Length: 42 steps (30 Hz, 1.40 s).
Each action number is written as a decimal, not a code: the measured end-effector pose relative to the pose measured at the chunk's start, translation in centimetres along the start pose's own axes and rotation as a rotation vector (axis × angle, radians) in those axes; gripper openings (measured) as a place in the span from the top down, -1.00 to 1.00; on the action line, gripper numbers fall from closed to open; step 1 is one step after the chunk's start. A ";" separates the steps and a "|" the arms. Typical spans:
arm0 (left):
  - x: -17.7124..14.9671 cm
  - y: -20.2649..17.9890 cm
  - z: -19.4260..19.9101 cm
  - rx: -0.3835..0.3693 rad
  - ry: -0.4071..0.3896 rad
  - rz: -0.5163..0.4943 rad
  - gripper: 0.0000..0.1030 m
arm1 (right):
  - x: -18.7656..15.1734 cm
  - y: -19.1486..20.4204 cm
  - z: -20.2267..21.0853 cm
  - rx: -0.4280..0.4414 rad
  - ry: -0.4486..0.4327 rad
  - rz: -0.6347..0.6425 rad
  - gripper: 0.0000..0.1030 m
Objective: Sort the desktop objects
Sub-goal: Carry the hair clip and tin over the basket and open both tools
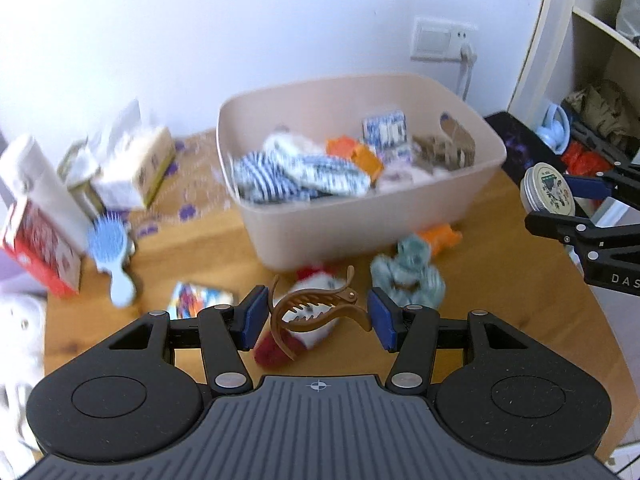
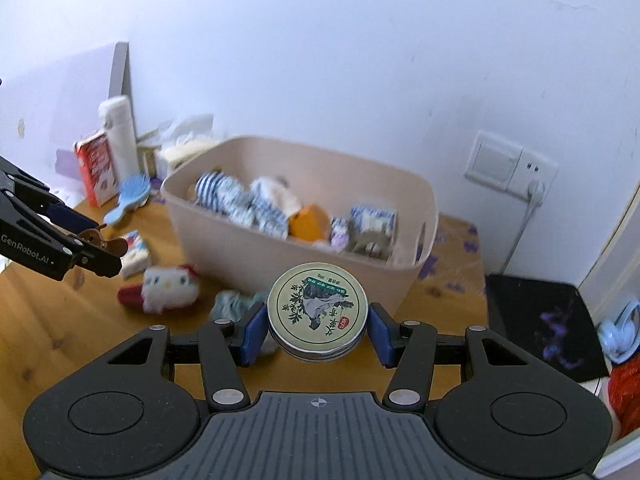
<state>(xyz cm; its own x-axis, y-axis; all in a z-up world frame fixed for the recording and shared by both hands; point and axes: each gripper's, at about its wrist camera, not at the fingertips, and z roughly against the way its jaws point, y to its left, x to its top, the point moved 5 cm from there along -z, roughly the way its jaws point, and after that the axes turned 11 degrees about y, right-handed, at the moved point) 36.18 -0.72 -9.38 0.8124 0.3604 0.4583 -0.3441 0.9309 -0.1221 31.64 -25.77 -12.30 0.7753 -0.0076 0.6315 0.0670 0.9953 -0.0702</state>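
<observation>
My left gripper (image 1: 318, 318) is shut on a brown hair claw clip (image 1: 316, 312), held above the wooden table in front of the beige bin (image 1: 320, 232). My right gripper (image 2: 318, 326) is shut on a round metal tin (image 2: 317, 310) with a plant print on its lid, held near the bin's front wall (image 2: 280, 256). The tin also shows at the right edge of the left wrist view (image 1: 546, 194). The bin holds striped cloth, orange items and small boxes. A white and red plush toy (image 2: 166, 286) and a grey-blue scrunchie (image 1: 408, 276) lie on the table before the bin.
A blue hairbrush (image 1: 110, 252), a red and white carton (image 1: 42, 248), a white bottle (image 2: 118, 140) and boxes stand at the left. A small colourful packet (image 1: 198, 300) and an orange item (image 1: 442, 238) lie near the bin. A black pad (image 2: 540, 320) lies right; shelves stand beyond.
</observation>
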 end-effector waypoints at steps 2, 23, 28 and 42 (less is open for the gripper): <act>1.3 0.2 0.2 0.004 -0.018 -0.003 -0.07 | 0.9 -0.5 0.0 -0.009 -0.016 0.008 0.01; 11.6 1.4 -6.1 0.063 -0.047 0.011 -0.08 | 8.8 -3.6 -5.1 -0.063 -0.049 0.104 0.01; 11.8 0.9 -7.9 0.077 -0.017 0.002 -0.08 | 9.8 -2.5 -7.6 -0.043 -0.021 0.156 0.01; 10.4 0.4 -10.3 0.060 0.084 -0.078 -0.19 | 9.6 -0.4 -11.4 0.023 0.109 0.180 -0.16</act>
<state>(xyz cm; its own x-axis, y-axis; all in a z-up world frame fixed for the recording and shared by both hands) 49.30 4.02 -13.74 0.8733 0.2934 0.3890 -0.3041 0.9520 -0.0354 46.23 -27.37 -14.95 0.8371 0.1613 0.5228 -0.0924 0.9835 -0.1556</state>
